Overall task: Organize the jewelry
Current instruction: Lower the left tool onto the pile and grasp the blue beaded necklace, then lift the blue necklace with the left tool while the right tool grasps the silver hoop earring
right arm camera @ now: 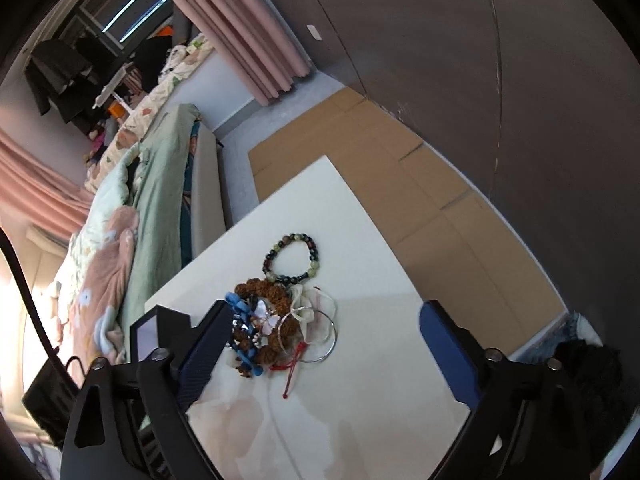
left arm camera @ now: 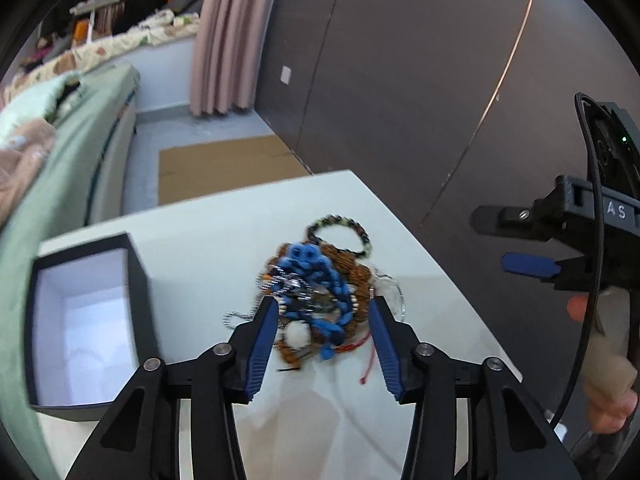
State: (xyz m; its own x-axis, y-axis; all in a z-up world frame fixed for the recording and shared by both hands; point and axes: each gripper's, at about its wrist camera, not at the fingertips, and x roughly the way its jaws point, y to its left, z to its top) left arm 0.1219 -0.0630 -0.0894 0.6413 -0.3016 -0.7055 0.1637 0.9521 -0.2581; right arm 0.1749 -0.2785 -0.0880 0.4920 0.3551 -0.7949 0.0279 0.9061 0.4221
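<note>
A tangled pile of jewelry (left arm camera: 316, 300) lies on the white table (left arm camera: 224, 232): a blue braided piece, brown seed beads, a silver chain, a red cord. A dark beaded bracelet (left arm camera: 340, 234) lies just beyond it. My left gripper (left arm camera: 322, 310) is open, its blue pads on either side of the pile's near part, just above it. An open black box with a white inside (left arm camera: 84, 320) stands at the left. In the right wrist view the pile (right arm camera: 272, 328), a silver bangle (right arm camera: 316, 336) and the bracelet (right arm camera: 292, 258) show. My right gripper (right arm camera: 324, 320) is open above the table.
The right gripper and hand (left arm camera: 580, 248) hang off the table's right edge. A bed with green bedding (right arm camera: 132, 232) runs along the left. Flat cardboard (right arm camera: 400, 168) lies on the floor beyond the table. A dark wall (left arm camera: 400, 60) stands at the right.
</note>
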